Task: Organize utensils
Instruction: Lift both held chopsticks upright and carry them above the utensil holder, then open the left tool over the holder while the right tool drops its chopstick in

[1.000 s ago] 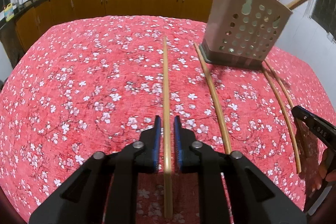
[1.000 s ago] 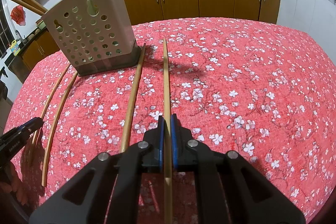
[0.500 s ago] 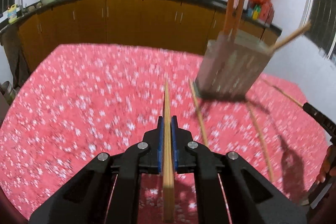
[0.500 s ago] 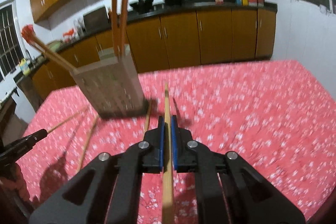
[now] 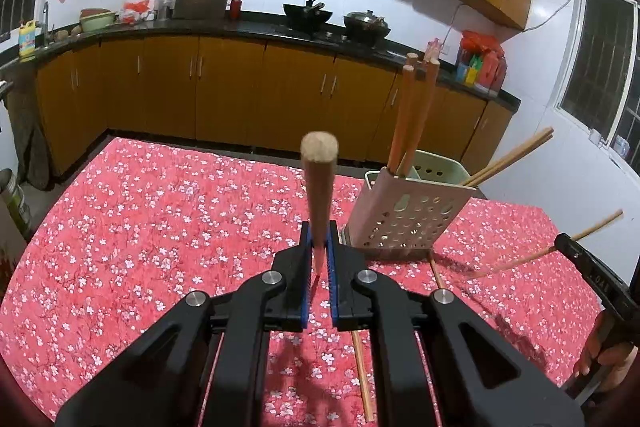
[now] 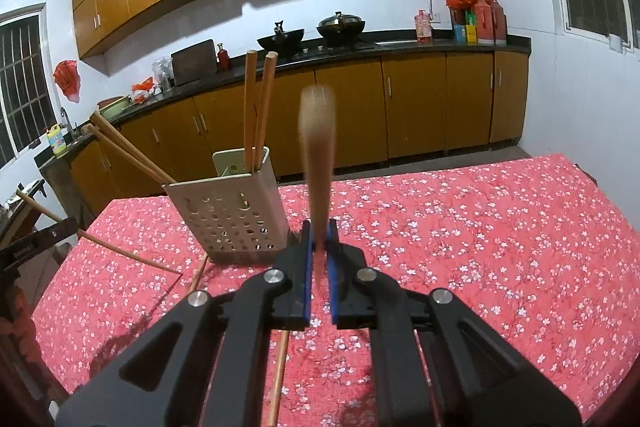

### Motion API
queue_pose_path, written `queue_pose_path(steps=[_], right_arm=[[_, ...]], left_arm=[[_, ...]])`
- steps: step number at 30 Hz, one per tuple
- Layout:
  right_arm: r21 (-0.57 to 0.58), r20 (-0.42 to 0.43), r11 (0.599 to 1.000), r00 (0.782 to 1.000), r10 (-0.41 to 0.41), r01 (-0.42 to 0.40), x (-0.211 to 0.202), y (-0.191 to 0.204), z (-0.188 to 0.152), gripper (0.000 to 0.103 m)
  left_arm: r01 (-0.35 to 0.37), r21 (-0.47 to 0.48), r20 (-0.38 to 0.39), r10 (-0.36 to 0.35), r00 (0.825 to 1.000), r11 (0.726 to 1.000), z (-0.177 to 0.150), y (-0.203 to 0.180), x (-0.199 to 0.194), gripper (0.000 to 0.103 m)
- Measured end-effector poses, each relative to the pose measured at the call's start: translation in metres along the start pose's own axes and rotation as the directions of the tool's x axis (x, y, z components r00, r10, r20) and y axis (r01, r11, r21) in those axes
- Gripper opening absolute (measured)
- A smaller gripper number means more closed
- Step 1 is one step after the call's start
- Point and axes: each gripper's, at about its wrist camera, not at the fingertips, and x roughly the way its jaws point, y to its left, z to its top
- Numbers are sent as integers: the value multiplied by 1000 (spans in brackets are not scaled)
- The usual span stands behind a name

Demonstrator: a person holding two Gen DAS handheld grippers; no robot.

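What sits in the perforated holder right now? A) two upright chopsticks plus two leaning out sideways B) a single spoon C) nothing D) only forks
A: in the right wrist view the perforated holder has two upright chopsticks standing in its back section and two leaning chopsticks angling out of its left side.

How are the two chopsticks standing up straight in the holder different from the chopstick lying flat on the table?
The two upright chopsticks stand inside the holder, pointing up; the loose chopstick lies flat on the red flowery tablecloth. The upright pair lean side by side; the loose one, partly hidden behind the right gripper, has no partner beside it. The pair are put away; the loose one is not yet. All look like plain brown wooden sticks.
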Motion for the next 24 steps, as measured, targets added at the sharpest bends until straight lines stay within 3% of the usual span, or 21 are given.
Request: queue_pose_path(steps=[6,13,18,24], right_arm=[[18,50,1000,998,24,-25,-15,-2,10,8],[8,182,988,972,152,-156,-61,8,54,8],[-27,262,978,942,208,-208,-81,24,81,8],[-58,255,981,947,196,-187,-60,41,97,8]], left_arm=[[31,1,18,-31,999,1000,4,-6,-8,7],[116,30,80,-118,990,993,27,-30,-33,7],[149,70,168,-159,973,986,50,-56,-47,7],[124,70,287,-139,948,990,83,-79,-46,7]])
